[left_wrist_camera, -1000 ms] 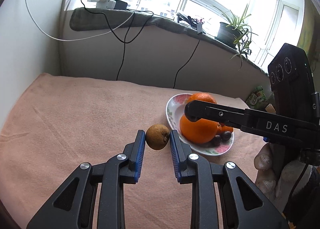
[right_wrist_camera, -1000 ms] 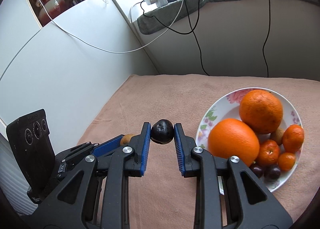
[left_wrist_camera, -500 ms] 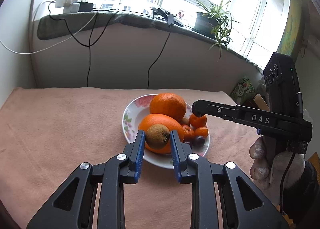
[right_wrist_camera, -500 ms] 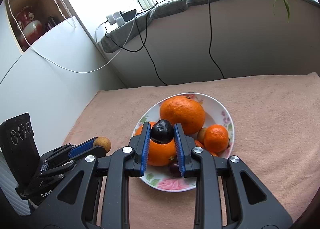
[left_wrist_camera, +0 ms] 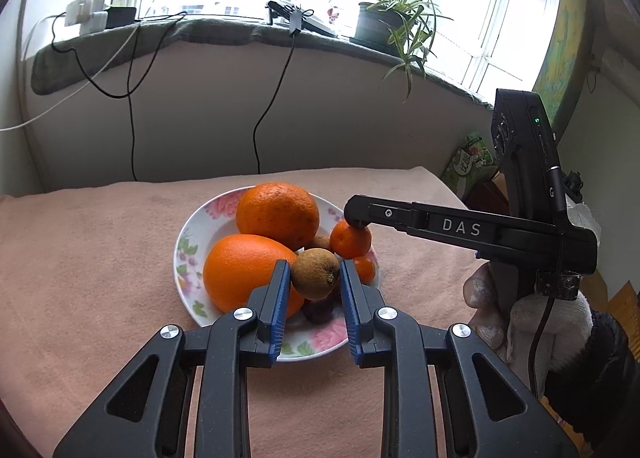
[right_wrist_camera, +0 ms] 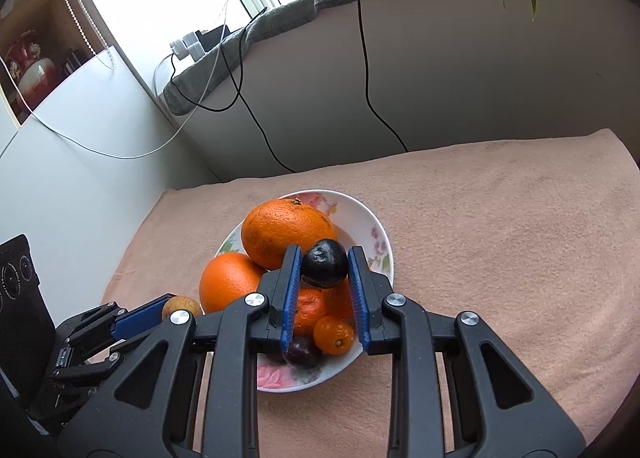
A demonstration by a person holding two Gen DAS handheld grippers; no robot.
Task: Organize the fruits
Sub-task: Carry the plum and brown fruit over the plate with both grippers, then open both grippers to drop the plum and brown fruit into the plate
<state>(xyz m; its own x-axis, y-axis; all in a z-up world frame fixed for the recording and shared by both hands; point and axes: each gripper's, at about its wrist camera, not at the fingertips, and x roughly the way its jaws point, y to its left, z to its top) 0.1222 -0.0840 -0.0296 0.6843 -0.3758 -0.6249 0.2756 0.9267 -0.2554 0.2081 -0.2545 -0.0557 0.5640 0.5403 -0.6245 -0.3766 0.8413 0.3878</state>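
A flowered white plate [left_wrist_camera: 188,246] [right_wrist_camera: 380,242] on the pink cloth holds two big oranges [left_wrist_camera: 276,213] [right_wrist_camera: 288,234], small mandarins [left_wrist_camera: 351,238] [right_wrist_camera: 334,334] and dark plums [right_wrist_camera: 302,352]. My left gripper [left_wrist_camera: 314,278] is shut on a brown kiwi [left_wrist_camera: 315,273], held over the plate's near side. My right gripper [right_wrist_camera: 324,264] is shut on a dark plum [right_wrist_camera: 324,262] above the plate's middle. In the left wrist view the right gripper [left_wrist_camera: 354,215] reaches in from the right, its tip over a mandarin. The left gripper [right_wrist_camera: 160,314] with the kiwi [right_wrist_camera: 180,305] shows at lower left in the right wrist view.
A pink cloth [left_wrist_camera: 80,278] covers the table. Behind it runs a low wall with a grey-covered sill [left_wrist_camera: 180,33], hanging cables [left_wrist_camera: 132,117], a power strip [left_wrist_camera: 86,15] and a potted plant [left_wrist_camera: 384,21]. A gloved hand [left_wrist_camera: 520,318] holds the right gripper. A white cabinet wall [right_wrist_camera: 80,137] stands left.
Both grippers have swung in over the plate, each keeping its fruit. The plate now sits centred under them in both wrist views.
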